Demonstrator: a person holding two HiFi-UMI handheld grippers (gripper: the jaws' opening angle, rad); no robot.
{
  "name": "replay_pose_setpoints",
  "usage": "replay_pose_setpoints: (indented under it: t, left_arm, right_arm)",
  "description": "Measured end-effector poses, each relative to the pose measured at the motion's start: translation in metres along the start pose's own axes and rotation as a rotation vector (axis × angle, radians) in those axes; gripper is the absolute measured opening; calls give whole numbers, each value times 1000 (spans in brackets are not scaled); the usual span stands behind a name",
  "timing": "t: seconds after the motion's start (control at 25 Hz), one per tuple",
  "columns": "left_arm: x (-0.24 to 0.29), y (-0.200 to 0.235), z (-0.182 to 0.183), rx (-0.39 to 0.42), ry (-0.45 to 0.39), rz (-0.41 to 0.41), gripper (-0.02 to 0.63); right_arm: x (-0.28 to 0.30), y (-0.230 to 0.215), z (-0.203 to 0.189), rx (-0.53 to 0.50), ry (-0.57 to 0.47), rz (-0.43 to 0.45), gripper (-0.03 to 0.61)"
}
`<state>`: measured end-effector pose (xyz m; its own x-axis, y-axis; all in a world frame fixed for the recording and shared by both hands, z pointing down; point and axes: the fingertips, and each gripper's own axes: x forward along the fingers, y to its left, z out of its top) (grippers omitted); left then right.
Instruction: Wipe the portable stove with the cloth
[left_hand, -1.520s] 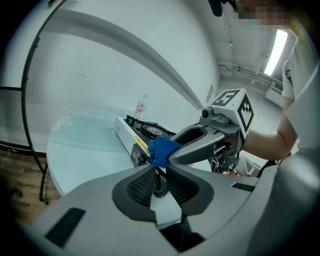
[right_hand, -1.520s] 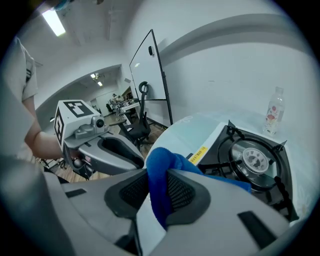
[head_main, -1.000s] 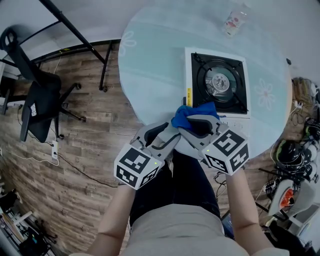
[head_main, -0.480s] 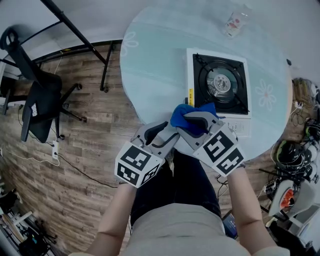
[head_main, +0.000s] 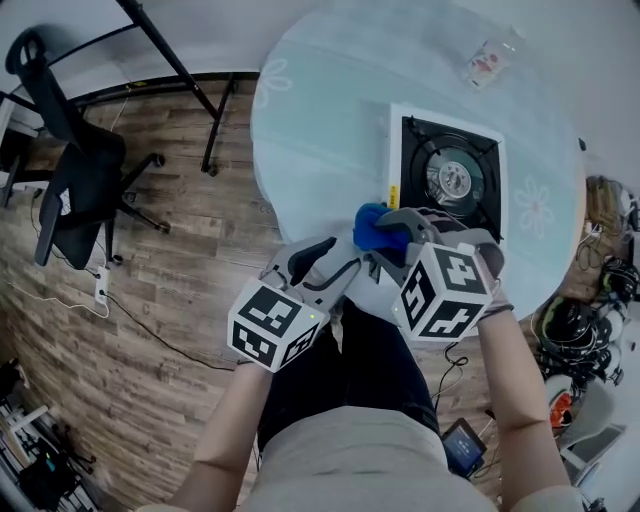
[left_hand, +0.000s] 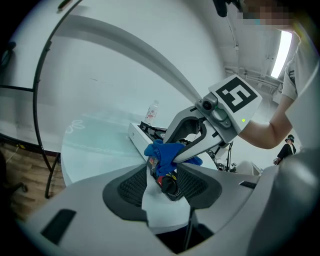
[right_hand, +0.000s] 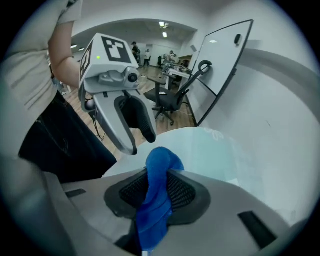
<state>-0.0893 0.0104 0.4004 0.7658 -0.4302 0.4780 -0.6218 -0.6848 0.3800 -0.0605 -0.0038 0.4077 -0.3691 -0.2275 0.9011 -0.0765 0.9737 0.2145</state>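
Note:
The portable stove (head_main: 450, 172), white with a black burner top, stands on the round pale table (head_main: 320, 130). My right gripper (head_main: 385, 232) is shut on a bunched blue cloth (head_main: 370, 224) just off the stove's near left corner. In the right gripper view the cloth (right_hand: 159, 192) hangs pinched between the pads. My left gripper (head_main: 340, 258) hovers open right beside it, holding nothing. In the left gripper view the cloth (left_hand: 164, 152) and the stove's front panel (left_hand: 142, 135) show beyond the open jaws.
A clear plastic bottle (head_main: 487, 60) lies on the table beyond the stove. A black office chair (head_main: 75, 190) and a black stand's legs (head_main: 180, 80) are on the wooden floor at left. Cables and gear (head_main: 600, 300) crowd the right side.
My right gripper has rolled over with the cloth, so its marker cube shows another face. The cloth is bunched smaller. The left gripper has hardly moved.

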Motion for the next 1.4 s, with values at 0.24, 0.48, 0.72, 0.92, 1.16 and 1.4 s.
replay_pose_setpoints:
  t: [0.24, 0.48, 0.72, 0.92, 1.16, 1.4]
  left_arm:
    - [5, 4, 4, -17, -14, 3, 198]
    - [14, 6, 13, -21, -22, 4, 198]
    - [20, 10, 25, -27, -39, 11, 196]
    - [24, 13, 29, -34, -46, 20, 196]
    - [31, 15, 36, -44, -57, 32, 196]
    - [35, 19, 38, -57, -64, 46, 196]
  right_arm:
    - [13, -3, -7, -177, 85, 22, 109]
    - [19, -14, -13, -259, 109, 45, 109]
    - [20, -23, -15, -285, 102, 69, 109]
    - [22, -35, -16, -283, 86, 68, 109]
    - [24, -49, -18, -277, 63, 78, 109]
    - [27, -59, -18, -279, 49, 76, 109]
